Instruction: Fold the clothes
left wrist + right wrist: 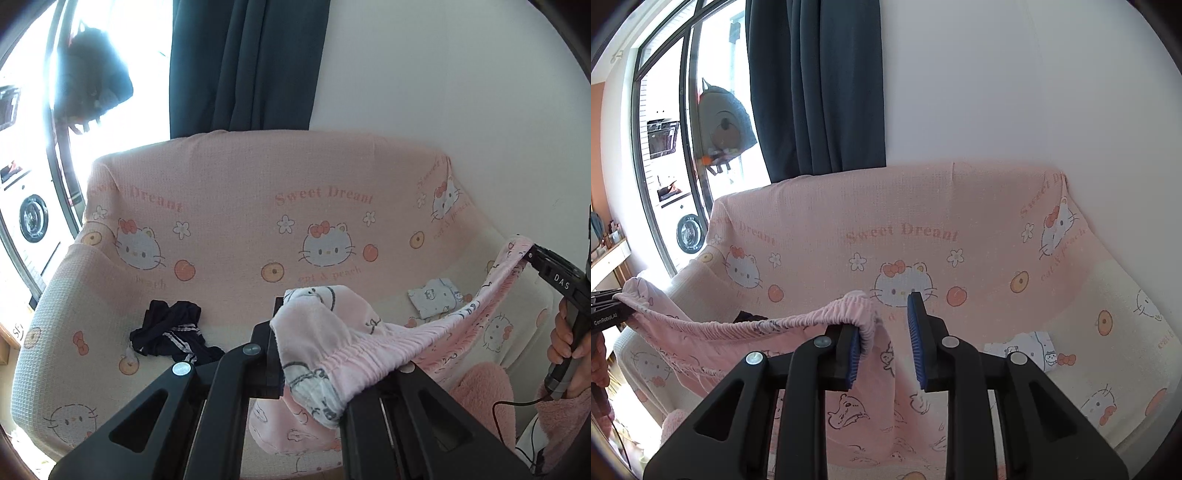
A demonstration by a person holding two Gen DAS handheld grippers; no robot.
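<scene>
A: Where are the pink pajama pants (pixel 325 332)?

B: Held up in the air above the covered sofa (pixel 229 221), the elastic waistband (pixel 798 317) stretched between both claws.

A: The left gripper (pixel 295 354)?

B: Clamped together on one end of the waistband, cloth bunched over its fingers.

A: And the right gripper (pixel 882 339)?

B: Its jaws stand apart. The waistband hangs hooked over the left blue pad (pixel 854 356); the other pad is clear of it.

A: Anything else there?

B: A dark garment (pixel 171 332) at the seat's left, a folded white printed piece (pixel 437 297) at the far right.
</scene>
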